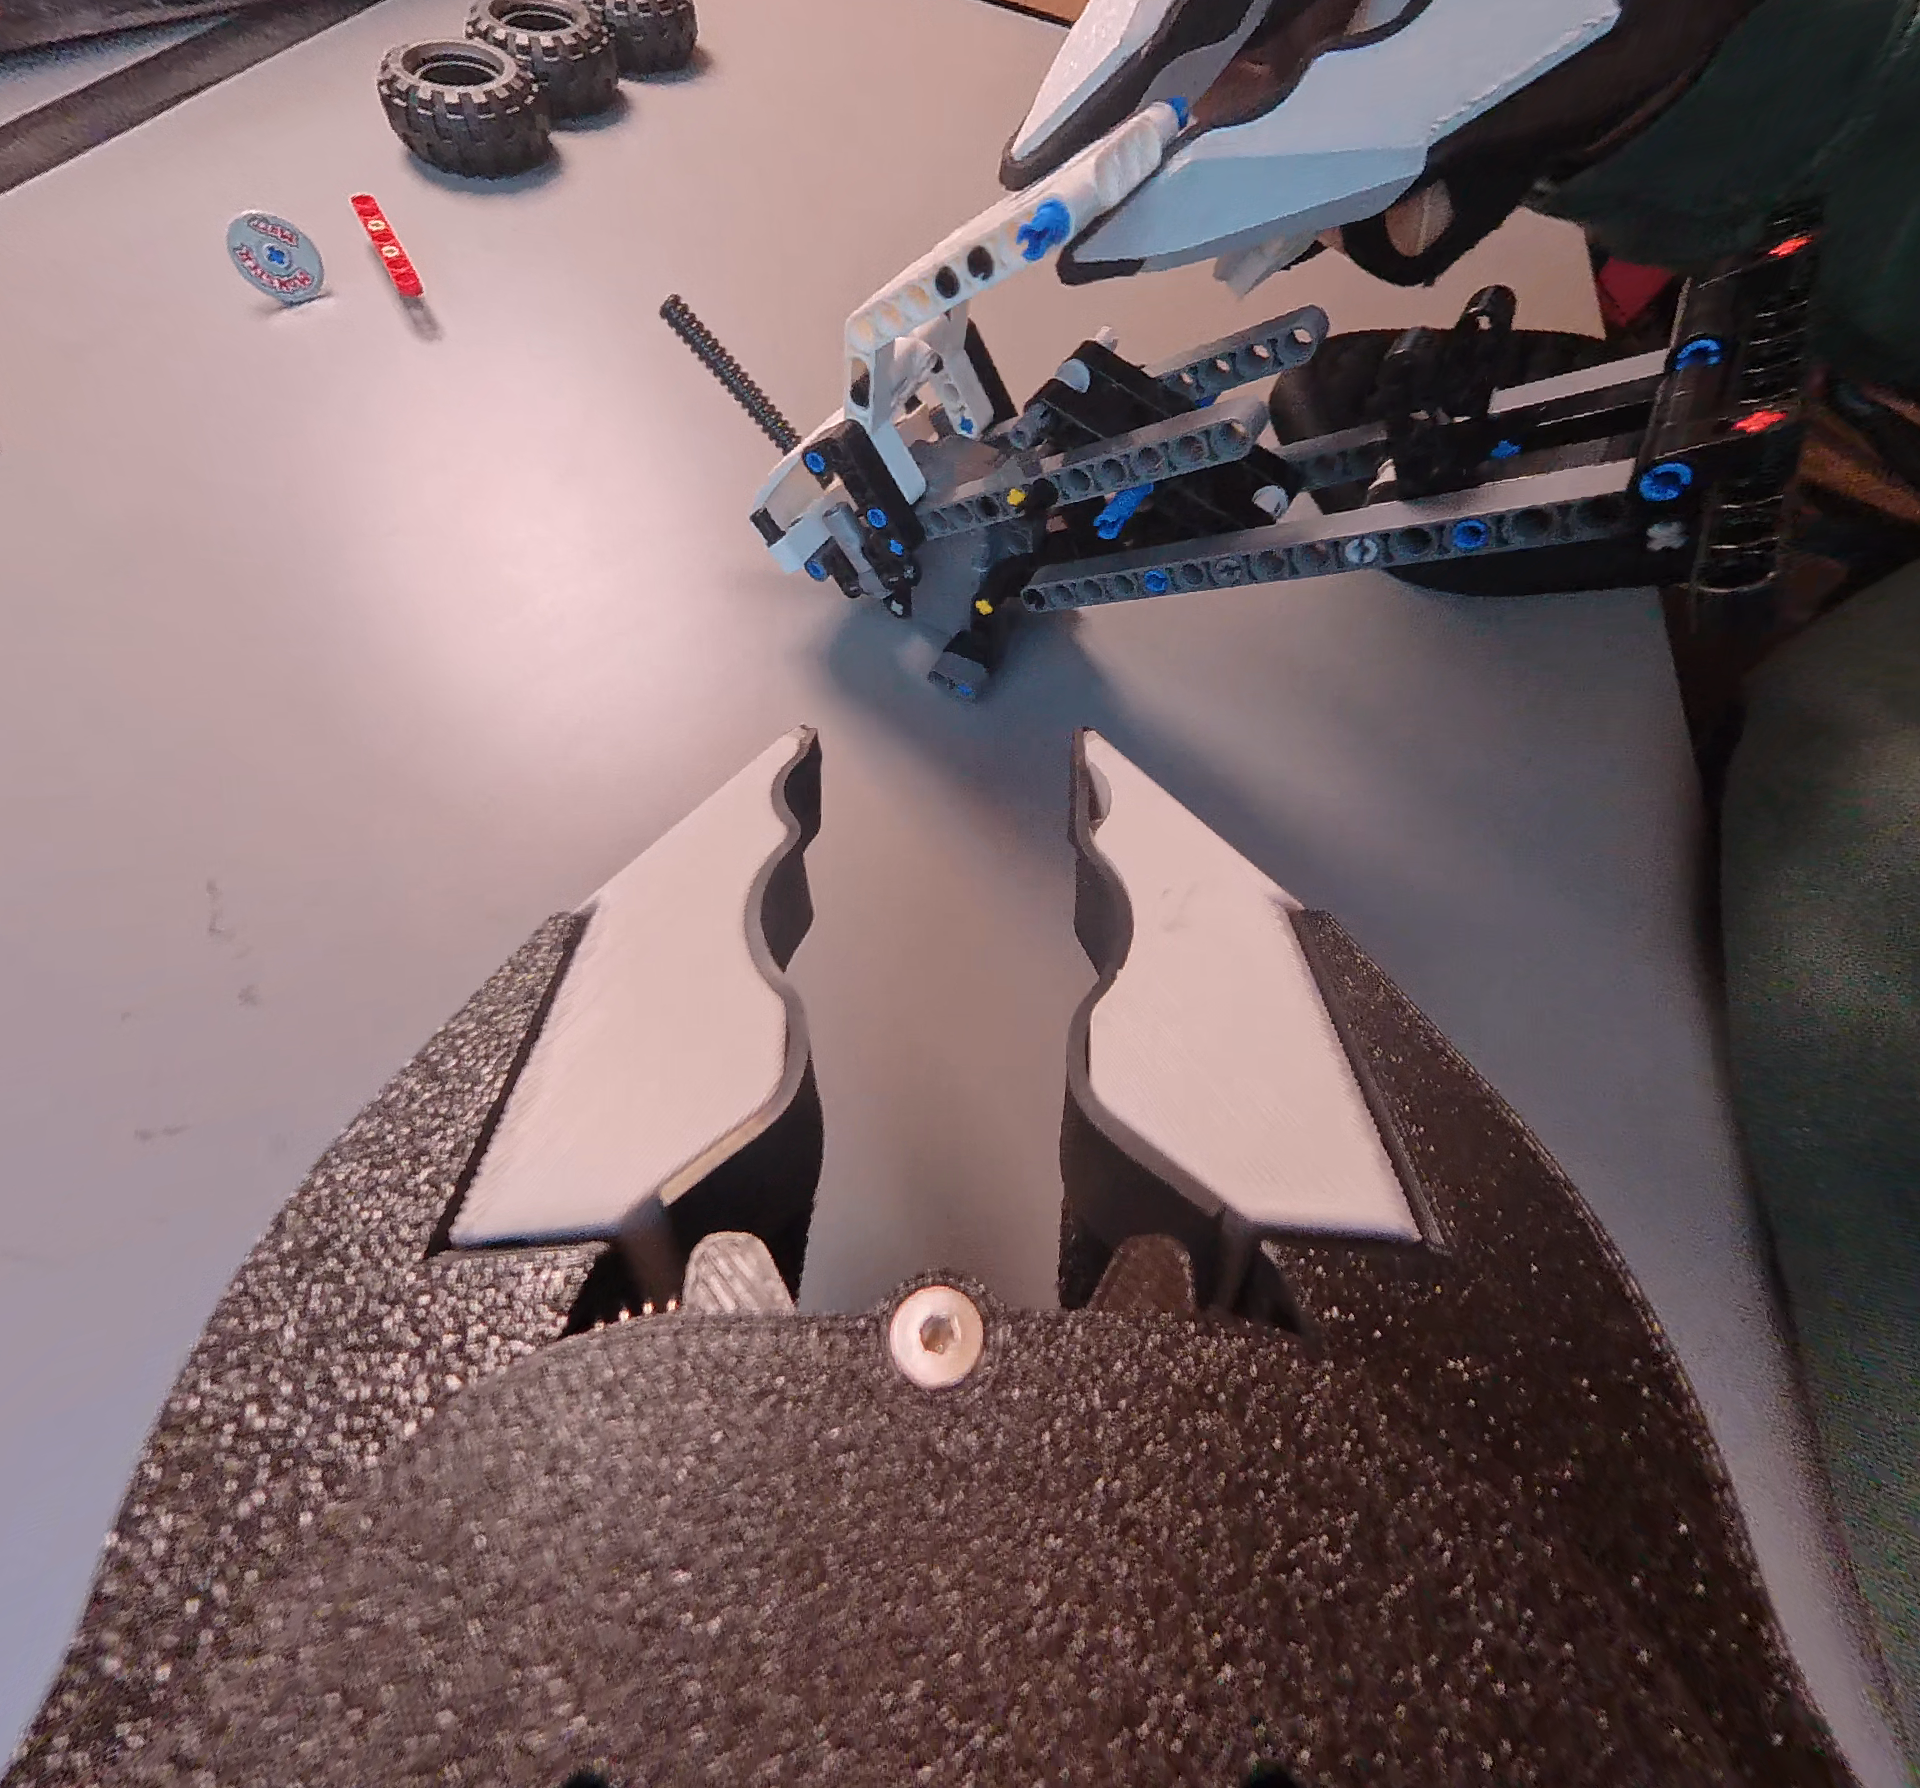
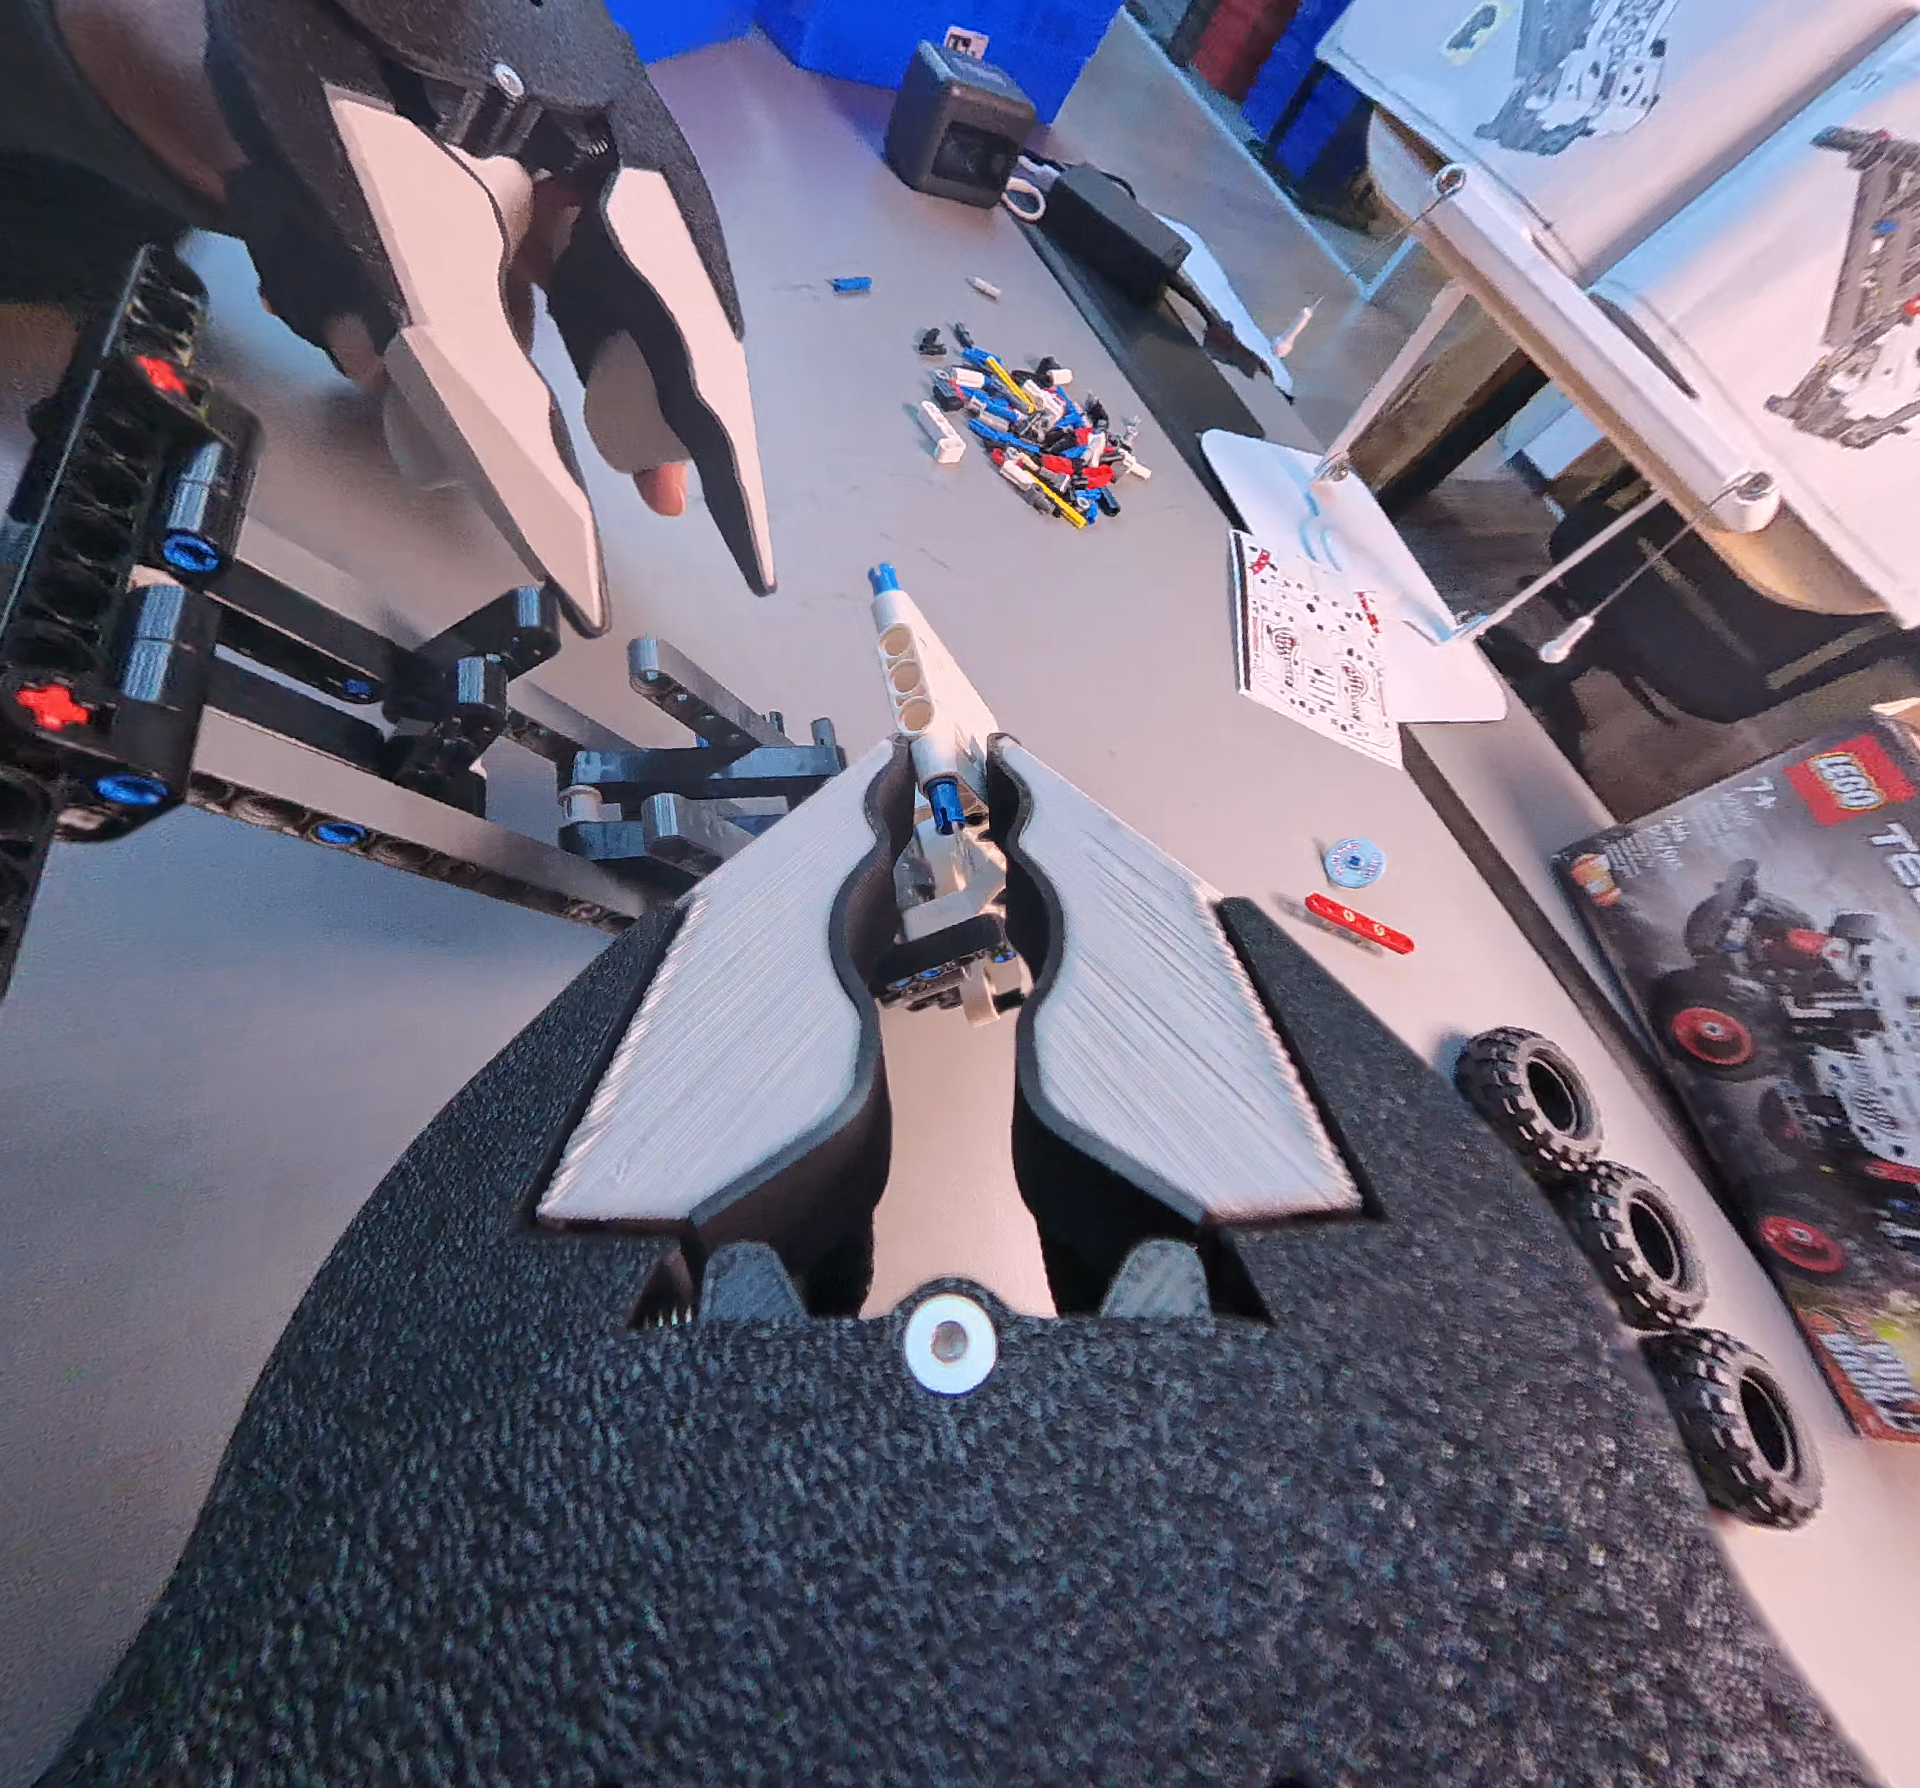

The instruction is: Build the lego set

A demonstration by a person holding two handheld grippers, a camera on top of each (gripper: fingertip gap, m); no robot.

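Pinching white beam (image 2: 914, 689), right hand-held gripper (image 2: 943, 762), left hand-held gripper (image 1: 943, 751) parted

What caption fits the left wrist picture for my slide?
Open left hand-held gripper faces the black-and-grey lego chassis; right hand-held gripper pinches its white beam.

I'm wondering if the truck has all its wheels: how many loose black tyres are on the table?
3, lying in a row beside the set's box: nearest tyre, middle tyre, farthest tyre. Another dark round shape sits behind the chassis, possibly a fourth, mostly hidden.
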